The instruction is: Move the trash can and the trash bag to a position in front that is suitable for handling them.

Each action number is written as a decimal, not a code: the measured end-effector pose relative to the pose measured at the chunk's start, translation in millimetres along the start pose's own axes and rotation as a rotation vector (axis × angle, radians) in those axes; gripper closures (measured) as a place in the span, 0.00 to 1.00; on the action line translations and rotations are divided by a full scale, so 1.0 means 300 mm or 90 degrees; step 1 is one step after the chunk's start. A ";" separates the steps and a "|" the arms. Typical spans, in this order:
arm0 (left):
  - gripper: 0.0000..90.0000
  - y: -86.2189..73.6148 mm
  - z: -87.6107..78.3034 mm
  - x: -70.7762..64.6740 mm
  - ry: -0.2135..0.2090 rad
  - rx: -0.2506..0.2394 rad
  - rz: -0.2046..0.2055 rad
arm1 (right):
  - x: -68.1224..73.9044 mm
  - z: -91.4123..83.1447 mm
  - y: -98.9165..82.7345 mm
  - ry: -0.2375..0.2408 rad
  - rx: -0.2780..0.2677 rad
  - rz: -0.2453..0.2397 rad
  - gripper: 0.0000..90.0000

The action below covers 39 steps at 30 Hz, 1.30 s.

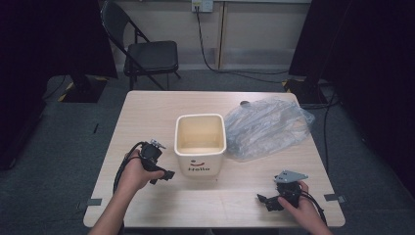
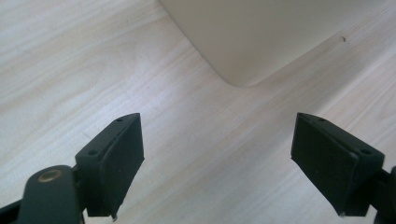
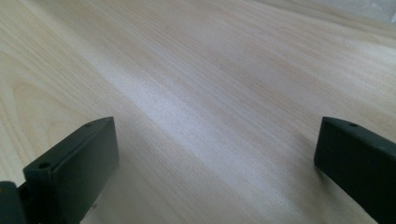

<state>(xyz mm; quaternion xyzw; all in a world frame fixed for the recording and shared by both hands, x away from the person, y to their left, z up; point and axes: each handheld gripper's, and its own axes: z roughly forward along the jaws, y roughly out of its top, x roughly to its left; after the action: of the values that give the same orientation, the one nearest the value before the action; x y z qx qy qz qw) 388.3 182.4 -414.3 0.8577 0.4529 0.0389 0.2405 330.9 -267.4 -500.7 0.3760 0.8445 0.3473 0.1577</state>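
1. Plainly, the left tool (image 1: 164, 175) stands wide open and holds nothing; in the left gripper view its pads (image 2: 116, 161) hover over bare surface (image 2: 60, 65), aimed at the bin (image 2: 252, 37) just ahead.
2. Likewise the right tool (image 1: 264, 200) is spread wide and empty, low over the surface near the front edge, well apart from everything else.
3. Outward from the left tool, the bin (image 1: 200, 142) stands upright mid-surface, open at the top and seemingly empty, with "Hello" printed on its near wall.
4. Just right of the bin, touching or nearly touching it, lies a crumpled clear bag (image 1: 266, 126).
5. As for handling, the bin looks like light, stiff plastic with smooth walls likely to slip; its rim gives the surest hold, one jaw inside and one outside.
6. By contrast, the bag looks very light, soft and slippery; it will fold and sag, so pinching a raised crease or the edge near the bin seems best.
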 end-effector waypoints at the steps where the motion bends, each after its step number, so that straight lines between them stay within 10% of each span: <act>1: 0.19 0.007 -0.004 0.005 -0.003 0.010 -0.007 | 0.000 0.000 0.000 0.000 0.000 0.000 0.00; 10: 0.19 0.051 -0.036 0.020 -0.037 0.036 -0.058 | 0.000 0.000 0.000 0.000 0.000 0.001 0.00; 23: 0.20 0.128 -0.171 0.057 -0.004 0.044 -0.082 | 0.000 0.001 0.000 0.000 -0.001 0.000 0.00; 39: 0.23 0.266 -0.219 -0.006 0.034 0.071 -0.143 | 0.000 0.000 0.000 0.000 0.000 0.000 0.00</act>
<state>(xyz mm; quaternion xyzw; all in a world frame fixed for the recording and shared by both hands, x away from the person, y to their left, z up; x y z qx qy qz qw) 429.2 167.9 -320.5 0.8121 0.5539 0.0093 0.1833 331.1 -267.4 -500.7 0.3757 0.8445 0.3475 0.1579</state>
